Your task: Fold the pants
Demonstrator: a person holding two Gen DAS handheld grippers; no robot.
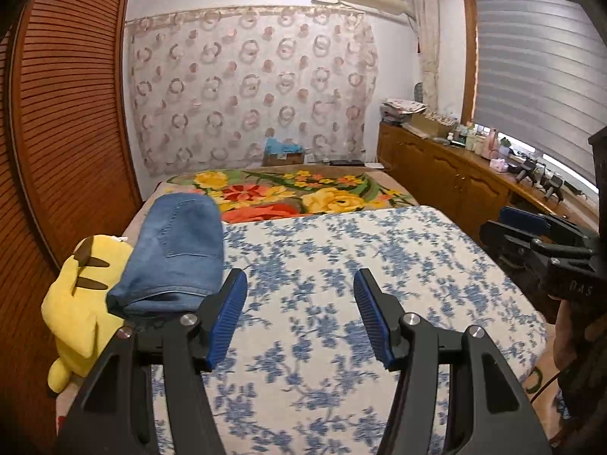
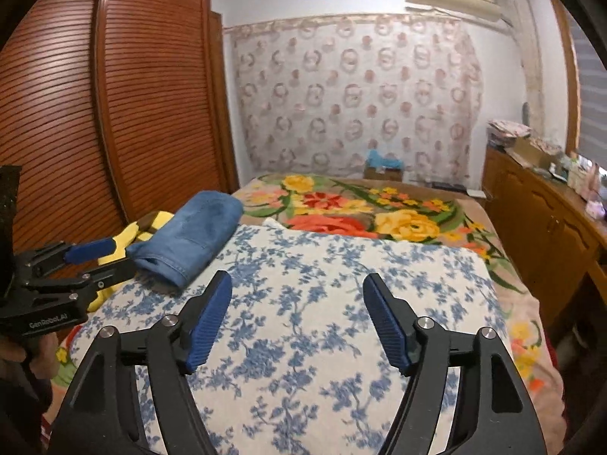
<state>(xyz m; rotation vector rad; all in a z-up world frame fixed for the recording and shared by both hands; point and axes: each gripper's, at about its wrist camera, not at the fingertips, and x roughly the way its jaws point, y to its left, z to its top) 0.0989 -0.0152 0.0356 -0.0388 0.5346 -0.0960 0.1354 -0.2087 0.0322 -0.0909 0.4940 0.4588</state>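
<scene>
- Filling most of both views, the bed (image 1: pixel 398 189) runs away toward the patterned curtain (image 1: pixel 250 87) at twelve o'clock, with a louvred wooden wardrobe (image 2: pixel 114 106) along its nine o'clock side.
- On the far half lies a flower-print blanket (image 2: pixel 360 208); over the near half, a white sheet with blue flowers (image 1: pixel 341 265).
- At three o'clock, a wooden sideboard (image 1: pixel 447 174) stands under the window blind (image 1: pixel 538 76), its top crowded with small items too blurred to name.
- And there are the folded jeans (image 1: pixel 178 250), a compact denim bundle at the ten o'clock edge of the sheet, leaning against a yellow plush toy (image 1: pixel 76 303).
- Left gripper (image 1: pixel 299 314): blue pads apart, nothing between them, the jeans just beside its nine o'clock finger.
- Right gripper (image 2: pixel 297 318): jaws spread wide and empty above the sheet, well apart from the jeans.
</scene>
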